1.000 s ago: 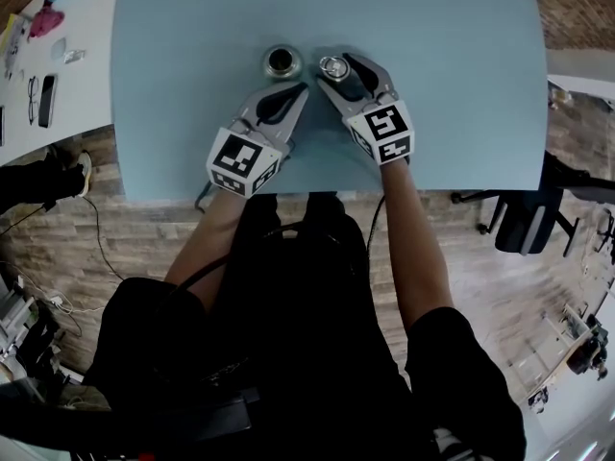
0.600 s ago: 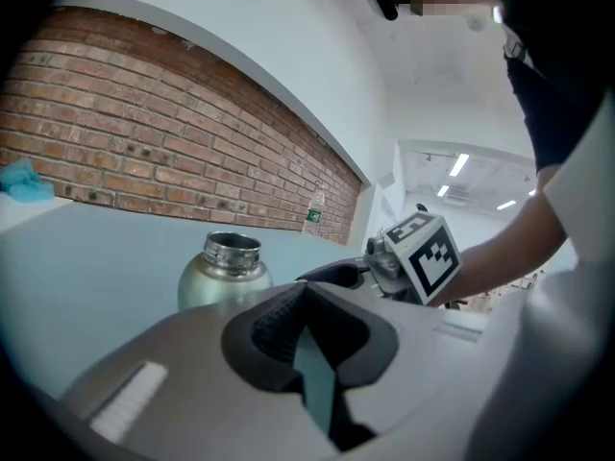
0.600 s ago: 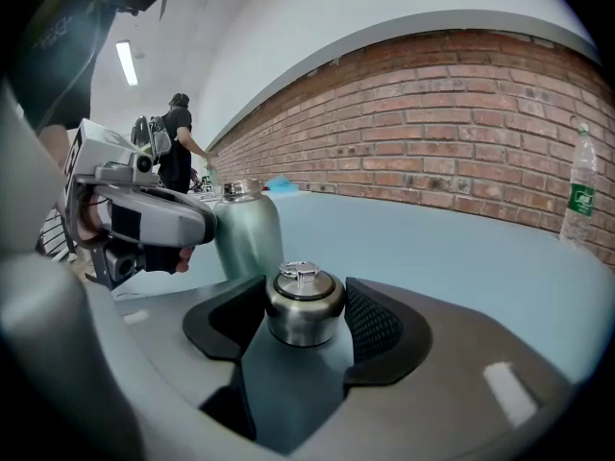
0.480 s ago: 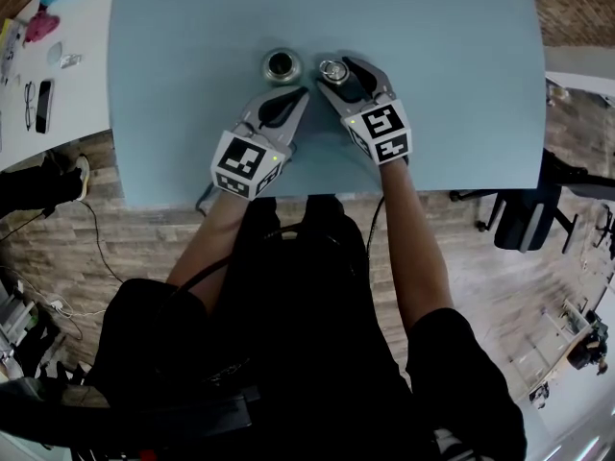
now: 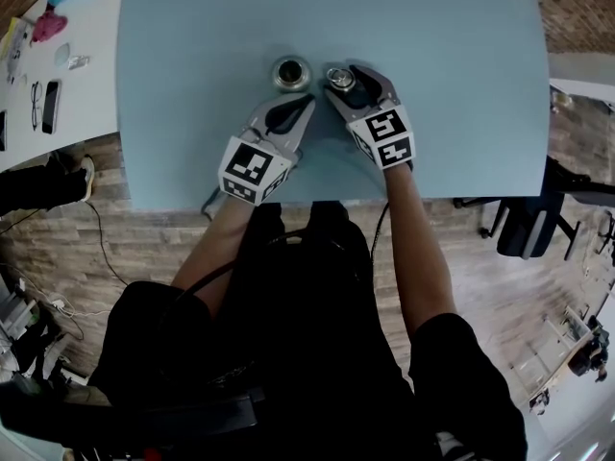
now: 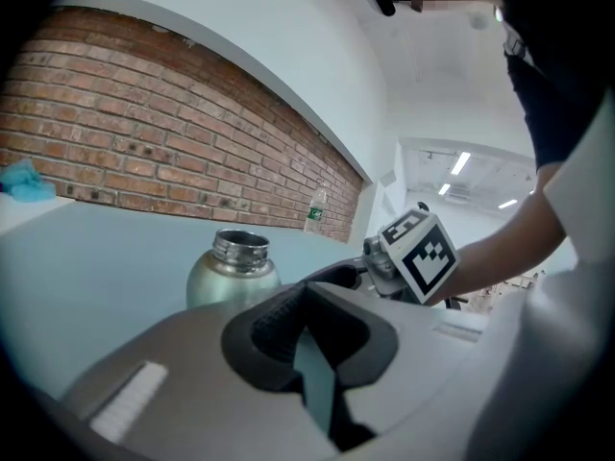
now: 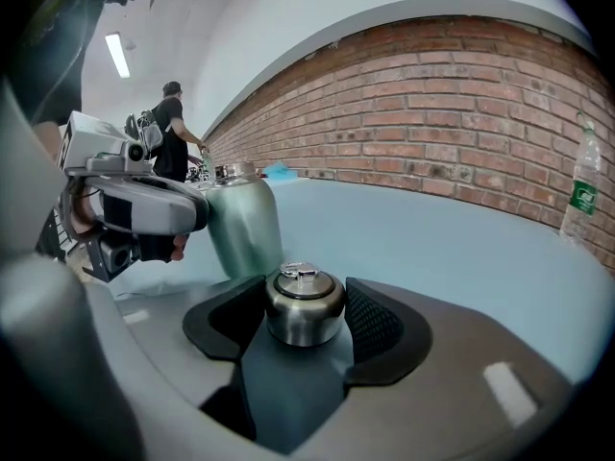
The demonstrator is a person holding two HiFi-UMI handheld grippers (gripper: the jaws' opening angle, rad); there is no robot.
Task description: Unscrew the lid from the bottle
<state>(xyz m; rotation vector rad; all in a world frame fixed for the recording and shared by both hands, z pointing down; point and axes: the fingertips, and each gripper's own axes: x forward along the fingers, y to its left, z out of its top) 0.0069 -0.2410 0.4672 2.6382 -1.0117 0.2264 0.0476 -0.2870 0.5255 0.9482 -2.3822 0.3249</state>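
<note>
The steel bottle [image 5: 290, 73] stands upright on the light blue table [image 5: 452, 94] with its mouth bare; it also shows as the bottle [image 6: 231, 272] and the bottle [image 7: 245, 224] in the gripper views. Just right of it, my right gripper [image 5: 342, 77] is shut on the round steel lid [image 5: 340, 81]. In the right gripper view the lid [image 7: 304, 303] sits between the black pads [image 7: 375, 323]. My left gripper [image 5: 307, 100] is shut with nothing in it, its tip near the bottle's front right side; in its own view the left gripper [image 6: 306, 305] shows closed jaws.
A clear plastic water bottle [image 7: 581, 195] stands at the table's far right corner. A white table [image 5: 67, 84] to the left carries a phone [image 5: 50, 104] and small items. A person [image 7: 173, 137] stands far off. An office chair [image 5: 524, 224] is at the right.
The head view has shifted a little, so everything sits slightly lower in the picture. Both grippers keep their places beside the bottle, the lid still held in the right one.
</note>
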